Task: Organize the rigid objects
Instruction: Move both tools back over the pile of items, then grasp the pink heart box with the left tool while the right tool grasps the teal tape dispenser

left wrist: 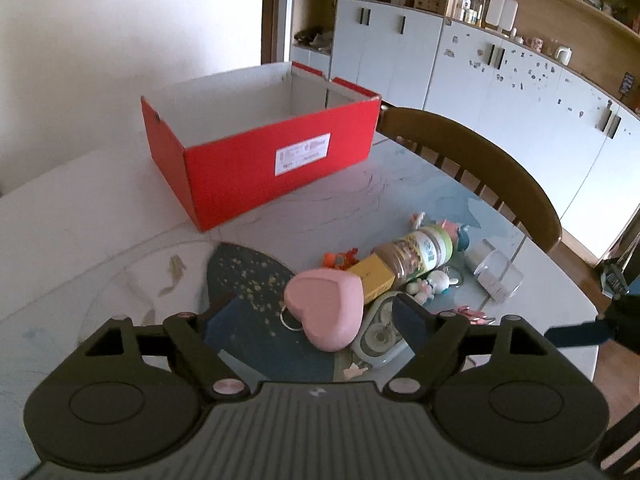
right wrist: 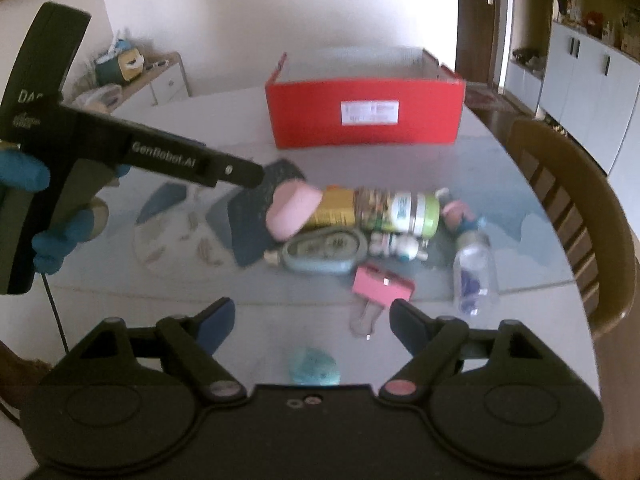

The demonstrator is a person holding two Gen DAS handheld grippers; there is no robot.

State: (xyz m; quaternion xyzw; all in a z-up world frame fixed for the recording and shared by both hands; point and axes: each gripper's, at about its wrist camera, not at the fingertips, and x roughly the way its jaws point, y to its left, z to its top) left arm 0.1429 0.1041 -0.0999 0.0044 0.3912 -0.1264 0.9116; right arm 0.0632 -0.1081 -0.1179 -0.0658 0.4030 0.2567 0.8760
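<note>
Pink and hard-looking, the heart-shaped box [left wrist: 326, 308] lies at the near-left edge of a heap of small things on the table [left wrist: 80, 216], leaning on a yellow carton [left wrist: 370, 276] and a green-capped jar [left wrist: 416, 254]. The left gripper [left wrist: 308, 316] hangs over it with jaws released, the heart between them but not pressed. The right gripper [right wrist: 312, 320] is also spread wide, empty, near a pink binder clip [right wrist: 380, 286]. The heart looks light, stiff and smooth — likely slippery — so grip across its flat sides. The red cardboard box [left wrist: 256, 164] stands open beyond — the probable destination.
</note>
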